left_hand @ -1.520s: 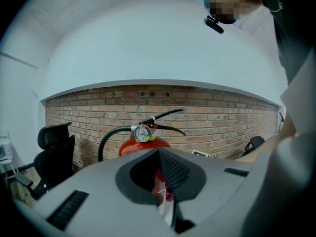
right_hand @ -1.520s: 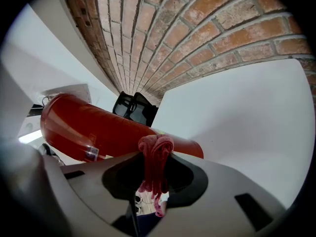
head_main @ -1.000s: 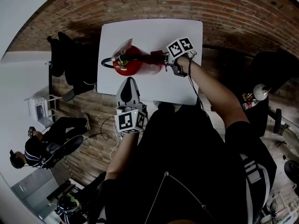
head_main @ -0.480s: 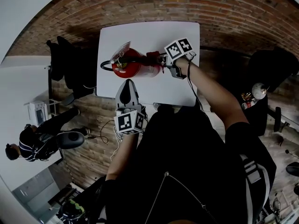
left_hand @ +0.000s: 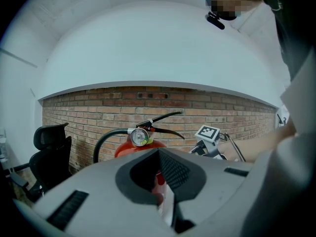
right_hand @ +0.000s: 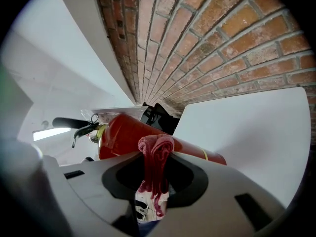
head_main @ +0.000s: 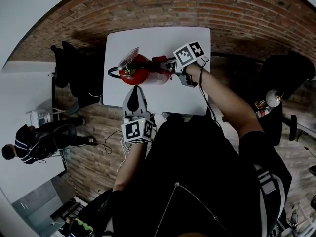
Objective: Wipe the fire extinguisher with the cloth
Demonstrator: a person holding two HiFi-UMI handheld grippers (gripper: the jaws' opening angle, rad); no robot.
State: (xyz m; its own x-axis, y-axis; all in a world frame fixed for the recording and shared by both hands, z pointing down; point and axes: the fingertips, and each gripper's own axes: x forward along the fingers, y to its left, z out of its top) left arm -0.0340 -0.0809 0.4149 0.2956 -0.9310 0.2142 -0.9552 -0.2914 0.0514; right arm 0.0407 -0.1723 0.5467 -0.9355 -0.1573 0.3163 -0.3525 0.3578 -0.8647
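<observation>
Left gripper (head_main: 135, 90) nearest, aimed at the fire extinguisher (head_main: 140, 73); fingers (left_hand: 175, 172) drawn close together, a narrow slit between, holding nothing. Extinguisher red, on the white table (head_main: 163, 38), gauge (left_hand: 138, 137) and black hose (left_hand: 106, 139) toward the left gripper's side. Right gripper (head_main: 177, 67) at the cylinder's far side, fingers clamped on the bunched red cloth (right_hand: 156, 157), cloth pressed against the red body. Brick surface (head_main: 237, 14) beyond the table.
</observation>
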